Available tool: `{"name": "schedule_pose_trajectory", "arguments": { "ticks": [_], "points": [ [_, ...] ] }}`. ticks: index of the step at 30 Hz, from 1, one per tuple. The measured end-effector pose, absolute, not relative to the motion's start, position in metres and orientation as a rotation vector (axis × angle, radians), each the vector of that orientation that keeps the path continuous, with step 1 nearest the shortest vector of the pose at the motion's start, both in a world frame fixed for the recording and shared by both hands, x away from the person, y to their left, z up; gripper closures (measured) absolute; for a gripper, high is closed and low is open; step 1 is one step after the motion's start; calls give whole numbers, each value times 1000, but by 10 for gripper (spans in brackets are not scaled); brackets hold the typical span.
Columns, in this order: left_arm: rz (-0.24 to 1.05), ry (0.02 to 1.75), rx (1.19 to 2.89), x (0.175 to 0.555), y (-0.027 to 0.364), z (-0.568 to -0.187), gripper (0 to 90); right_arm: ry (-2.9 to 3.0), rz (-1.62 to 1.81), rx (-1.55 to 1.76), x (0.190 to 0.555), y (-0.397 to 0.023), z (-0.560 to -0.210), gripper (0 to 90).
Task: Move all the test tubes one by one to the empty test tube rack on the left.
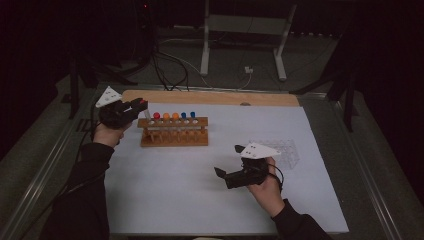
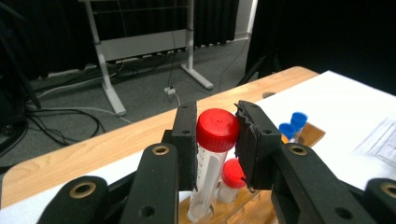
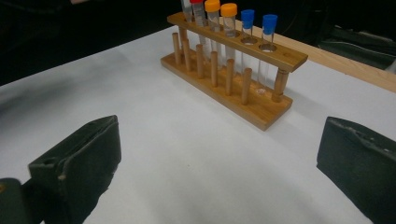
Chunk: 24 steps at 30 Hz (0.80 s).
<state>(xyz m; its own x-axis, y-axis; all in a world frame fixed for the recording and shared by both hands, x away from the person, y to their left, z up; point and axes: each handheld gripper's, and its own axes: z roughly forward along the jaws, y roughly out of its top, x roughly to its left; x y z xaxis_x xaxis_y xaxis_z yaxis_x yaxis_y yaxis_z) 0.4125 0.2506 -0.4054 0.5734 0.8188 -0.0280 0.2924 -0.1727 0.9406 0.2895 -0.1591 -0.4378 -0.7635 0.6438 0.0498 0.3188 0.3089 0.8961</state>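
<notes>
Up close, left claw apparently grips a red-capped tube (racked).

The table has a light wooden top, visible as a strip along its far edge. A large white sheet covers nearly all of the top from that strip to the near edge. 2 items rest directly on the sheet. A wooden rack stands on the far left part; its flat base lies on the sheet and posts carry an upper rail with holes. A clear plastic rack sits on the right part, well apart from the wooden rack. The table stands on a grey floor.
</notes>
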Motion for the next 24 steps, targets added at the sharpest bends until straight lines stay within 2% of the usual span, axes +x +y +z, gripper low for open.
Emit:
{"name": "schedule_pose_trajectory", "arguments": {
  "ticks": [13, 24],
  "points": [
    [578, 981, 1770, 417, 245, -439, 712, 2271, 1440, 880, 291, -161, -439, 0],
    [571, 1012, 1789, 419, 244, -449, 711, 2274, 1440, 882, 291, -161, -439, 0]
  ]
}}
